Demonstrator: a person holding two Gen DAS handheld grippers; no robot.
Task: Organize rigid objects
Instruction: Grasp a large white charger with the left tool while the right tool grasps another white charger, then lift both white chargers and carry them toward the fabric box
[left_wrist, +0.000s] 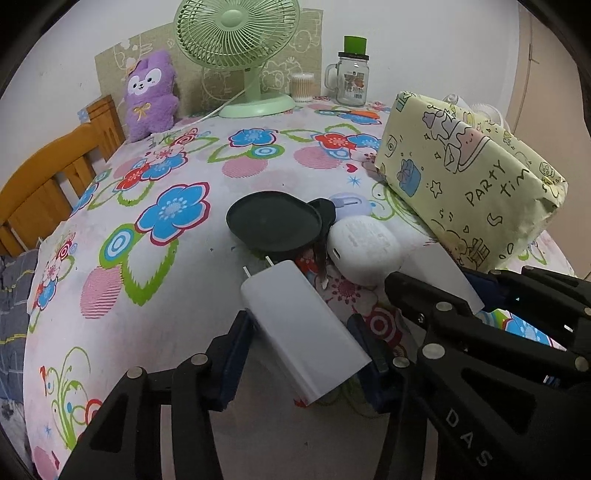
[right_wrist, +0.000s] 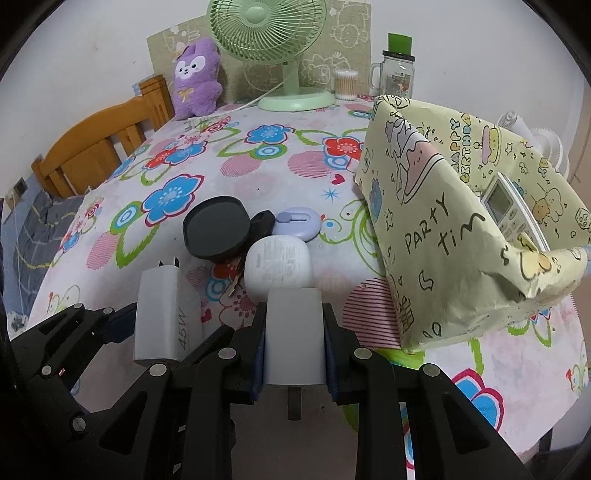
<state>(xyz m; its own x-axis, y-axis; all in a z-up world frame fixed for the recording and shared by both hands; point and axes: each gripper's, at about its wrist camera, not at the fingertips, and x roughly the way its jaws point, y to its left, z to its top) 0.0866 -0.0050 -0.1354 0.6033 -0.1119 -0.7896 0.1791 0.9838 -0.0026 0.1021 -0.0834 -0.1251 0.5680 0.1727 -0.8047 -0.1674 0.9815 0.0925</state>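
My left gripper (left_wrist: 303, 332) is shut on a white plug-in charger (left_wrist: 295, 317), its prongs pointing away toward the pile; the same charger (right_wrist: 159, 314) shows "45W" on its side in the right wrist view. My right gripper (right_wrist: 295, 325) is shut on a smaller white block adapter (right_wrist: 295, 332), held just above the floral tablecloth (right_wrist: 258, 166). Just ahead lie a black round lid (left_wrist: 273, 221), a black fob (right_wrist: 264, 221), a lilac round gadget (right_wrist: 297, 223) and a white rounded case (right_wrist: 277, 266). A yellow "PARTY TIME" paper bag (right_wrist: 443, 236) stands open at the right with a remote control (right_wrist: 508, 210) inside.
At the back of the table stand a green fan (left_wrist: 240, 48), a purple plush (left_wrist: 151, 96), a jar with a green lid (left_wrist: 352, 74) and a tub of cotton swabs (left_wrist: 303, 86). A wooden chair (left_wrist: 48, 177) is at the left edge.
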